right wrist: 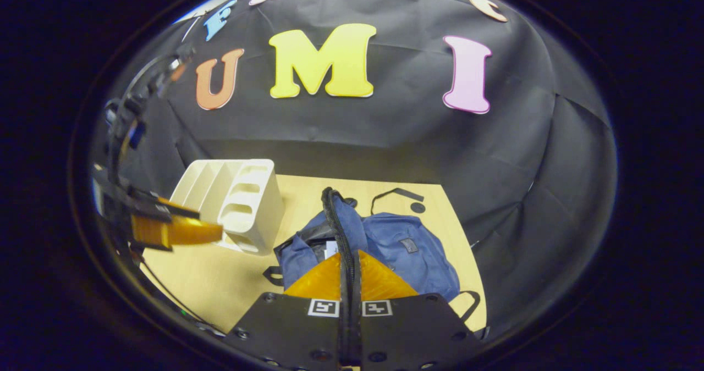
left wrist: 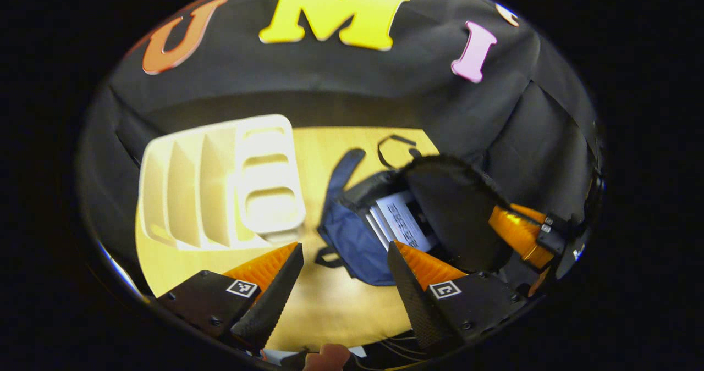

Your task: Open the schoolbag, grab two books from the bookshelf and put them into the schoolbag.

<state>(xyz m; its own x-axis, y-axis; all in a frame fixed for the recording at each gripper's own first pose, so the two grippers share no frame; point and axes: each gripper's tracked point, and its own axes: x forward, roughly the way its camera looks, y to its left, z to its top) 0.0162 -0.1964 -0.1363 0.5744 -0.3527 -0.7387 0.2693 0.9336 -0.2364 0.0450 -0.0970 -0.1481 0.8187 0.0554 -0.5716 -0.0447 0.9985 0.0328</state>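
Observation:
The blue schoolbag [left wrist: 352,239] lies open on the wooden table [left wrist: 324,305], and books [left wrist: 404,222] with white printed covers sit inside it. My left gripper [left wrist: 344,261] hovers open above the table, between the bag and the white bookshelf [left wrist: 220,189], holding nothing. The right gripper [left wrist: 498,217] holds the bag's black-lined flap [left wrist: 451,206] raised. In the right gripper view, my right gripper [right wrist: 349,275] is shut on the flap's black zipper edge [right wrist: 335,222] above the schoolbag [right wrist: 407,250]. The left gripper [right wrist: 212,229] hangs beside the bookshelf [right wrist: 236,206], whose slots look empty.
A black strap [left wrist: 393,145] trails from the bag toward the back of the table. The black cloth wall closes in behind and to the right. A person's fingertip [left wrist: 330,357] shows at the bottom of the left gripper view.

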